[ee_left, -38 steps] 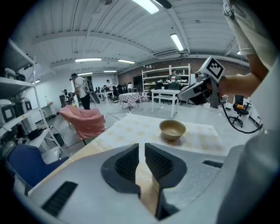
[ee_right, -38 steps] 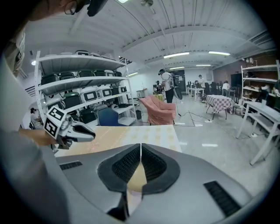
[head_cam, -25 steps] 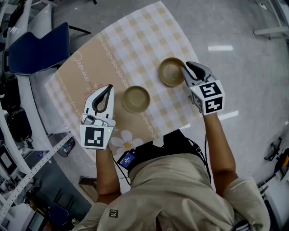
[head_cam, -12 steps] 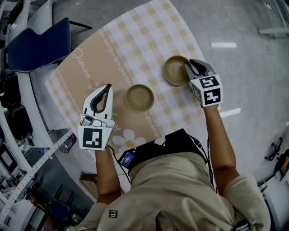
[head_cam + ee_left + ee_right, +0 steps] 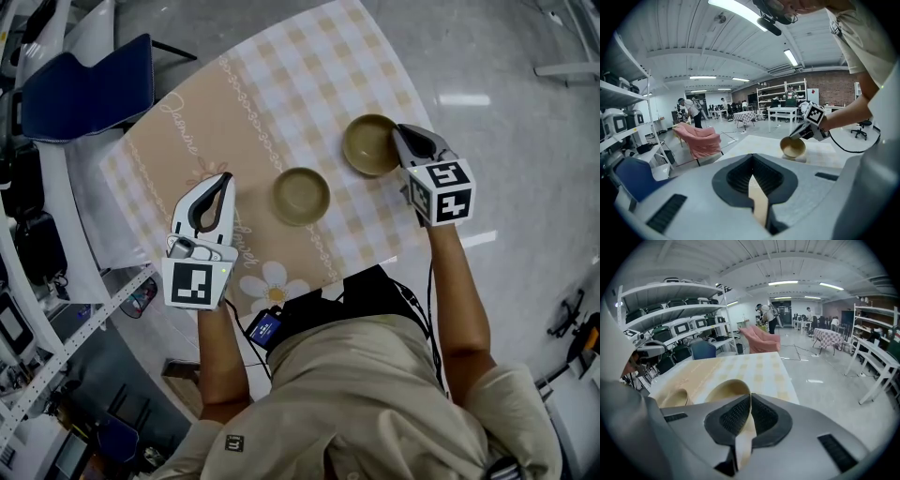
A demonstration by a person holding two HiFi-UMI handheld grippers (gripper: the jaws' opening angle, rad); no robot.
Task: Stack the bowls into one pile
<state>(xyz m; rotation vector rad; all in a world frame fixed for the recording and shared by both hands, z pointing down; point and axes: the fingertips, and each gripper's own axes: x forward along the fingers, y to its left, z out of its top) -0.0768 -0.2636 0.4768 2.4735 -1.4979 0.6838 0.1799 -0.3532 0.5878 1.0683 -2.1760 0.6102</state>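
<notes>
Though amid shelving (image 5: 670, 301), checked tablecloth (image 5: 281, 103).

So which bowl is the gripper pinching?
The right-hand bowl: the right gripper is shut on its rim. The other bowl sits alone, touched by nothing.
</notes>
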